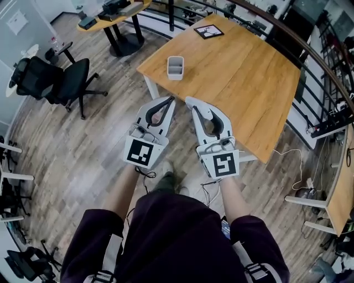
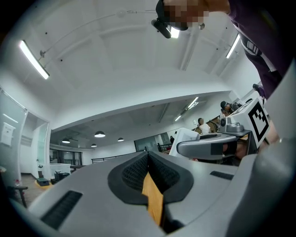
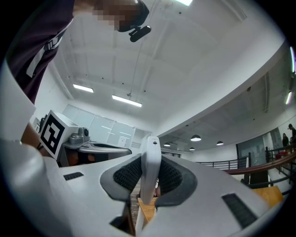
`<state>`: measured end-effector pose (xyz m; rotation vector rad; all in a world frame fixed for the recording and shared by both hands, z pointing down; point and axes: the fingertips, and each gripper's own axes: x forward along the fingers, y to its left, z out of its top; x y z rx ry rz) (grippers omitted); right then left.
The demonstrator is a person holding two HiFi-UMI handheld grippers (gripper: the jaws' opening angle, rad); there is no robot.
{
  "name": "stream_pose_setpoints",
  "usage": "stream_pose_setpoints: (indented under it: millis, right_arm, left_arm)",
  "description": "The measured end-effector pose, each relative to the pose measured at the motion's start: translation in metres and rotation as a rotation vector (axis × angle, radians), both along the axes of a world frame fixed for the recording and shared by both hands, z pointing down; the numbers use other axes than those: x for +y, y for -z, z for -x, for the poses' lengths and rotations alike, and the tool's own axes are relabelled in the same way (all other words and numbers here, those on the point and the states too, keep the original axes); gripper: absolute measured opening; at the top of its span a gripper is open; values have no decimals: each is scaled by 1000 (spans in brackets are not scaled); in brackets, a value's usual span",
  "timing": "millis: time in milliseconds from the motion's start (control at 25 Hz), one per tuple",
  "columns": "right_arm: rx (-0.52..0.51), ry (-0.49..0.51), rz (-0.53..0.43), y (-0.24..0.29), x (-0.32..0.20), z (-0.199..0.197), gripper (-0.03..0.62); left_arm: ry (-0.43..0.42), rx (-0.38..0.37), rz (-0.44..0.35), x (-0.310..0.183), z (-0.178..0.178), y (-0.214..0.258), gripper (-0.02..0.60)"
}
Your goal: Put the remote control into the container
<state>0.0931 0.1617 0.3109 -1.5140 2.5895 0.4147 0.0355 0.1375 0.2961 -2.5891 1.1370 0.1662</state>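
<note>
The white remote control [image 3: 150, 171] stands upright between the pads of my right gripper [image 3: 149, 183], which is shut on it. In the head view the remote [image 1: 197, 106] sticks out past the right gripper [image 1: 194, 110], just short of the near edge of the wooden table [image 1: 243, 77]. The container [image 1: 175, 67] is a small white open box near the table's left corner, ahead of both grippers. My left gripper [image 1: 168, 101] hangs beside the right one, shut with nothing in it. Its pads [image 2: 138, 169] meet at the tip.
A black square pad [image 1: 208, 31] lies at the table's far end. A black office chair [image 1: 55, 80] stands on the wood floor to the left, with another desk [image 1: 113, 14] beyond it. A railing [image 1: 326, 72] runs along the right side, with cables [image 1: 293, 166] on the floor.
</note>
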Motion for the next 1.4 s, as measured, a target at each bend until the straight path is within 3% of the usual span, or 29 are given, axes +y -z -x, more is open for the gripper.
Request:
stream_pose_setpoints:
  millis: [280, 400, 720, 1400]
  right_arm:
    - [8, -37, 31, -4, -68, 20, 104]
    - [-41, -55, 14, 4, -93, 30, 104]
    - [25, -94, 54, -5, -141, 45, 104]
    - [16, -34, 31, -2, -265, 15, 104]
  left_arm:
    - [-27, 15, 33, -70, 24, -5, 12]
    - [-35, 28, 46, -95, 36, -6, 12]
    - [-60, 53, 58, -149, 57, -3, 12]
    - [-4, 32, 51, -265, 25, -7, 12]
